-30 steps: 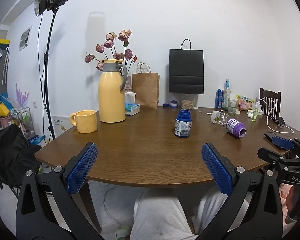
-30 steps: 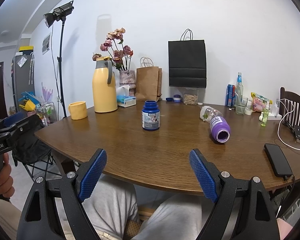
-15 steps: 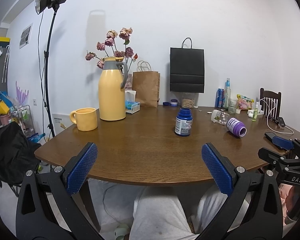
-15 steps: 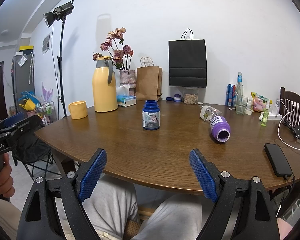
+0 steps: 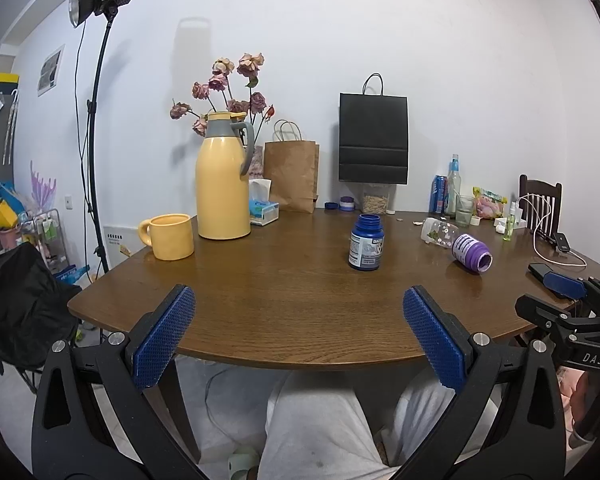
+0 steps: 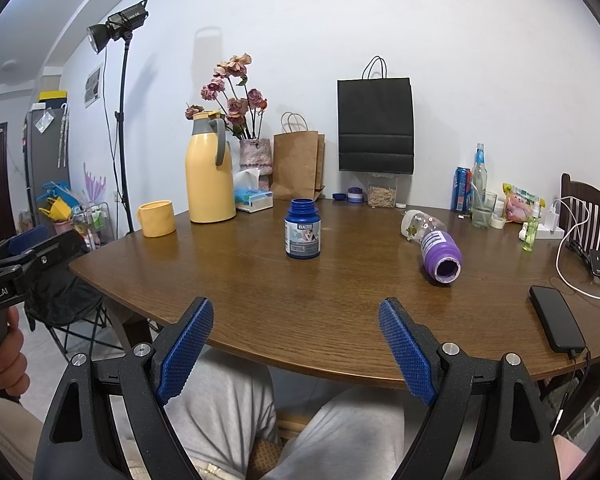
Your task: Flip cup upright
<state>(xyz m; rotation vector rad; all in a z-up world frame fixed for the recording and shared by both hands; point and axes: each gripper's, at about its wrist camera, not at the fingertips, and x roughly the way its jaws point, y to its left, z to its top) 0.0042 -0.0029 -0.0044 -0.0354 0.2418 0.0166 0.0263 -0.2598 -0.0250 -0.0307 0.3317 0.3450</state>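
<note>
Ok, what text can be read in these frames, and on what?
"DAS": on the right gripper frame, seen from the left wrist.
"enRobot.AI", cut off at the edge: on the left gripper frame.
Blue bottle label: too small to read.
Purple cup print: blurred.

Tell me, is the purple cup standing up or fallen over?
Fallen over. The purple cup lies on its side on the table, open mouth facing the camera.

Left gripper (image 5: 300, 338), right gripper (image 6: 296, 350) agape, empty
</note>
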